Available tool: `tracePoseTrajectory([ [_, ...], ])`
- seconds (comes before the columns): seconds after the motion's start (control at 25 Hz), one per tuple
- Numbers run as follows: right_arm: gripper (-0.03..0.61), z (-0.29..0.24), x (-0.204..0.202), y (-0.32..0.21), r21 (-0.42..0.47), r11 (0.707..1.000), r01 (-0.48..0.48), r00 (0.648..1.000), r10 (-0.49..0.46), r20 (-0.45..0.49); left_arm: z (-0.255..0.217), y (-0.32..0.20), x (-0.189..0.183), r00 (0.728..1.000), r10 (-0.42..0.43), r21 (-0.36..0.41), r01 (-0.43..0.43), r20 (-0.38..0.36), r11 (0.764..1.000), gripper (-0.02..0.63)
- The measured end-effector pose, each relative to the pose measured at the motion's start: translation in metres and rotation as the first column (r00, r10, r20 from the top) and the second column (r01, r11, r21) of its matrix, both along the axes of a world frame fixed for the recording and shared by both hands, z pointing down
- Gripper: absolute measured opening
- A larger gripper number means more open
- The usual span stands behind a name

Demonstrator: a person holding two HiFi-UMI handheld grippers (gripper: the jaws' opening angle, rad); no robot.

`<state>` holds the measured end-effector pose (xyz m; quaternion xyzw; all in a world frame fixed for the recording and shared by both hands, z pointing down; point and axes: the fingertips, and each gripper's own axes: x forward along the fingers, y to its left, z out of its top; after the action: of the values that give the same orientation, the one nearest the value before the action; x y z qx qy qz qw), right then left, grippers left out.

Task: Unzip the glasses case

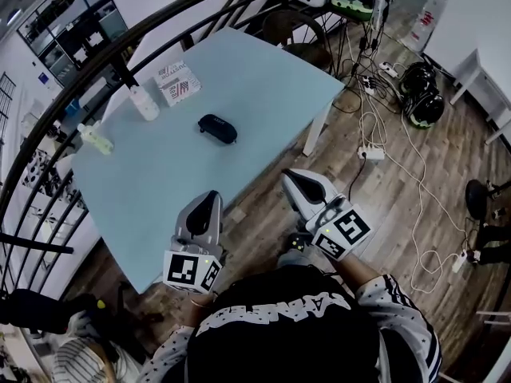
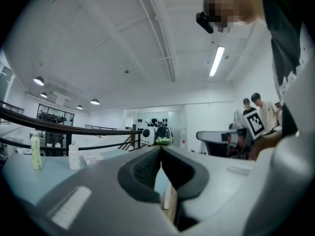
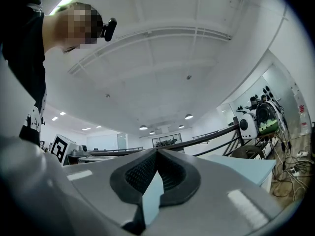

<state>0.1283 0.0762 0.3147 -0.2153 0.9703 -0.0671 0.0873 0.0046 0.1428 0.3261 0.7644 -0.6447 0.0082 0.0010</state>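
Note:
A small black glasses case [image 1: 217, 128] lies zipped near the middle of the pale blue table [image 1: 160, 190]. My left gripper [image 1: 212, 195] hovers over the table's near edge, jaws shut with nothing between them. My right gripper [image 1: 290, 175] hangs beside the table's near right edge, over the wooden floor, also shut and empty. Both stay well short of the case. In the left gripper view the left gripper's tips [image 2: 161, 148] meet; the case is hidden there. In the right gripper view the right gripper's tips [image 3: 157, 152] meet too.
On the table's far left stand a white bottle [image 1: 144, 102], a printed box [image 1: 179, 84] and a small green-tinted bottle [image 1: 96, 139]. A dark curved railing [image 1: 120, 50] runs behind the table. Cables and power strips [image 1: 371, 152] lie on the floor at right.

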Motion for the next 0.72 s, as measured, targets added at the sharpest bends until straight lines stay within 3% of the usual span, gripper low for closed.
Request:
tracePoseTrajectory([
  [0.44,0.000,-0.003,0.008,-0.059,-0.018,0.999,0.051,0.999,-0.051,0.013,-0.007,-0.049,0.010,0.998,-0.059,-0.012,0.059,0.029,0.998,0.000],
  [0.72,0.000,0.000,0.009,-0.090,-0.015,0.995,0.103,0.995,-0.102,0.020,-0.001,-0.068,0.008,0.989,-0.143,-0.023,0.144,0.037,0.989,0.000],
])
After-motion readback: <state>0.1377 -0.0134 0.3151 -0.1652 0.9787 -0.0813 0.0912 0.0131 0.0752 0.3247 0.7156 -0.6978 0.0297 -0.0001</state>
